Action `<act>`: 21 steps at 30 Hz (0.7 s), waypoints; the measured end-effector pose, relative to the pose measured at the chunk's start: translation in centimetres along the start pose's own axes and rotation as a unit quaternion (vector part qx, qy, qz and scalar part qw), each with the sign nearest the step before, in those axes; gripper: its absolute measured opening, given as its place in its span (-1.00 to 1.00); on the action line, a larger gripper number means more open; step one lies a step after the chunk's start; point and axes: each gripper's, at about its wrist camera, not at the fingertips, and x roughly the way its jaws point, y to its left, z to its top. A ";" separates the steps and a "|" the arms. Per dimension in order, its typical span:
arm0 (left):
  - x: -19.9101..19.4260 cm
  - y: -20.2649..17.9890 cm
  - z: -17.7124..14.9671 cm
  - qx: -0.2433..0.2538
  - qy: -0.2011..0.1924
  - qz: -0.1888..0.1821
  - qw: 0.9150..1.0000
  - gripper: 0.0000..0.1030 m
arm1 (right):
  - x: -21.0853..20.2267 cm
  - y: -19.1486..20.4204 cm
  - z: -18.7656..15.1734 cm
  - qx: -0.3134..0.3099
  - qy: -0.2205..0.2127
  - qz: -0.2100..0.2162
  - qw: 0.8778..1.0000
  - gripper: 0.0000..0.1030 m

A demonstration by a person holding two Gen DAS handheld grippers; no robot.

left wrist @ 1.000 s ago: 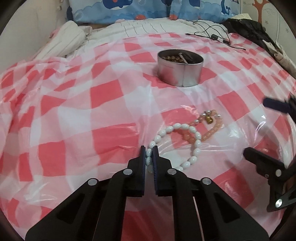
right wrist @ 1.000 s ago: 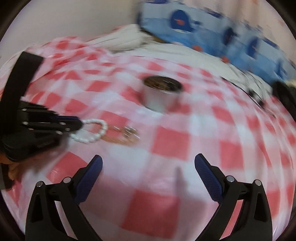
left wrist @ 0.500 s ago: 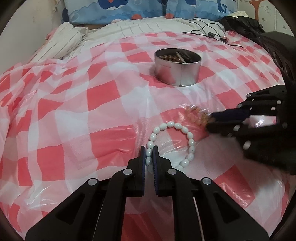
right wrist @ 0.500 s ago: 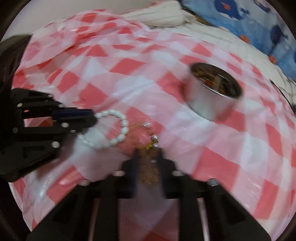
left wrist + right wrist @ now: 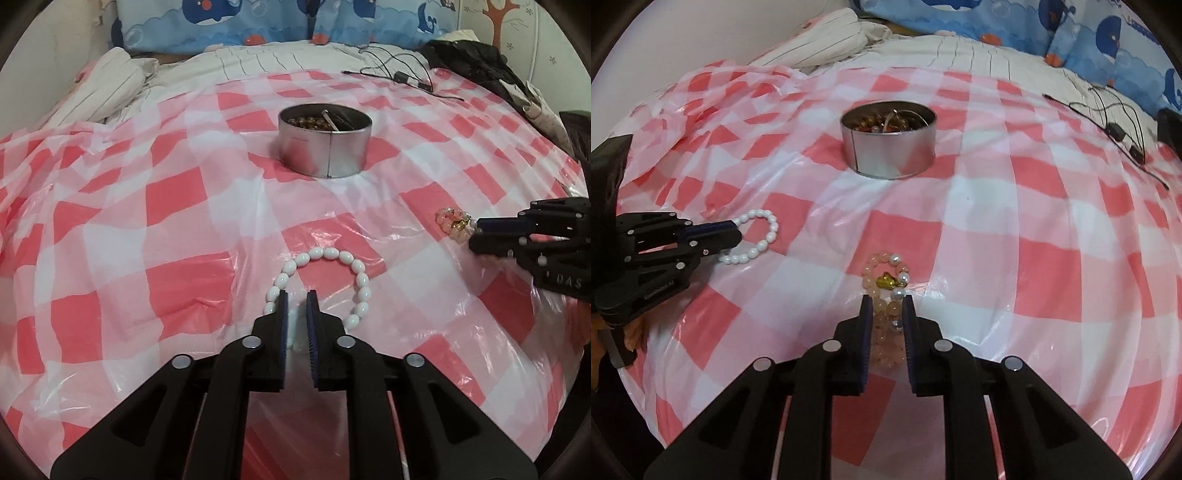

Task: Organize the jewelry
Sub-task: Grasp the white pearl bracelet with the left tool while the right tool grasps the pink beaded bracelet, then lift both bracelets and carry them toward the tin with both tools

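At lower centre, the left gripper [image 5: 296, 299] pinches the white oval-bead bracelet [image 5: 325, 280], its loop lying ahead on the red-checked plastic sheet [image 5: 147, 229]. The right gripper [image 5: 887, 304] clamps the peach bead bracelet with gold charm [image 5: 886, 280]; the round metal tin [image 5: 888, 144] sits upper centre.

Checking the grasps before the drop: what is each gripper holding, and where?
Left gripper pinches the white bracelet by its near beads; right gripper pinches the pink bracelet at its near end.

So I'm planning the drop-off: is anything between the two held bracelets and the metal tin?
Nothing visible: only bare checkered cover lies between the tin and the white bracelet or the pink bracelet.
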 end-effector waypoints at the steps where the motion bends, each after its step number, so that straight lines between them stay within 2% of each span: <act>1: 0.0 0.1 0.0 -0.003 -0.001 0.001 1.000 -0.60 | -0.2 0.2 0.1 -0.003 -0.008 -0.001 1.000 -0.06; 3: 0.1 0.4 0.0 -0.007 -0.004 0.003 1.000 -0.43 | -0.3 0.5 0.2 -0.009 -0.014 0.000 1.000 -0.03; 6: 0.5 0.1 0.0 0.001 0.000 0.007 1.000 -0.37 | 0.4 0.5 0.2 -0.013 -0.005 -0.016 1.000 0.04; 9: 0.8 -0.4 0.0 0.012 0.005 0.008 1.000 -0.38 | 1.6 0.4 0.0 -0.017 0.015 -0.029 0.999 0.04; 10: 0.7 -0.5 0.0 0.009 0.006 -0.014 1.000 -0.42 | 1.7 0.3 0.0 -0.015 0.016 -0.028 0.999 0.00; 11: 0.6 -0.5 0.0 0.006 0.007 -0.033 0.999 -0.46 | 1.6 0.2 0.0 -0.008 0.016 -0.023 1.000 -0.35; 12: 0.4 -0.8 0.1 0.005 0.006 -0.070 0.997 -0.58 | 1.5 -0.1 0.0 0.000 0.014 -0.020 1.000 -0.54; 13: 0.2 -1.1 0.1 0.007 0.002 -0.096 0.995 -0.62 | 1.4 -0.3 0.0 0.005 0.013 -0.018 1.000 -0.67; 16: -0.8 -1.6 0.2 0.008 -0.019 -0.126 0.992 -0.61 | 0.8 -0.9 0.0 0.019 0.004 -0.014 1.000 -0.69; 18: -1.1 -1.1 0.4 -0.004 -0.031 -0.110 0.994 -0.61 | 0.6 -0.9 0.1 0.022 0.000 -0.013 1.000 -0.70; 20: -0.8 -0.8 0.5 -0.004 -0.026 -0.082 0.996 -0.60 | 0.4 -0.9 0.2 0.023 -0.005 -0.012 1.000 -0.72; 21: -0.6 -0.9 0.4 -0.003 -0.022 -0.070 0.997 -0.51 | 0.3 -0.8 0.3 0.023 -0.008 -0.012 1.000 -0.73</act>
